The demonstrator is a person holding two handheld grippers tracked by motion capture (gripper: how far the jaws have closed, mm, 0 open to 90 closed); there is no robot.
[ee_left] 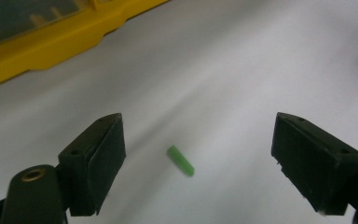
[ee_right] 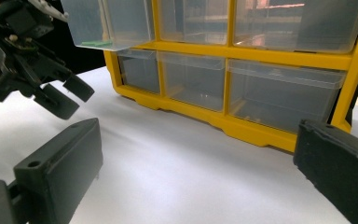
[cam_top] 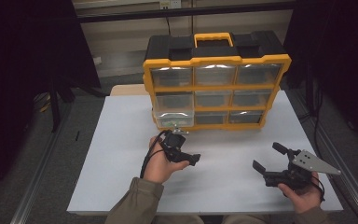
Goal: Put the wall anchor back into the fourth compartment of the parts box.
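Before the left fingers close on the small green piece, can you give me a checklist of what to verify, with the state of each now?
1. Left gripper open wide enough: ok.
2. Green piece lies between the two fingers, touching neither: ok.
3. Piece lies flat on the white table, nothing beside it: ok.
4. Fingers low enough to grip the piece: cannot tell.
5. Pulled-out drawer of the yellow organizer stands open: ok.
6. Right gripper apart from the left, open and empty: ok.
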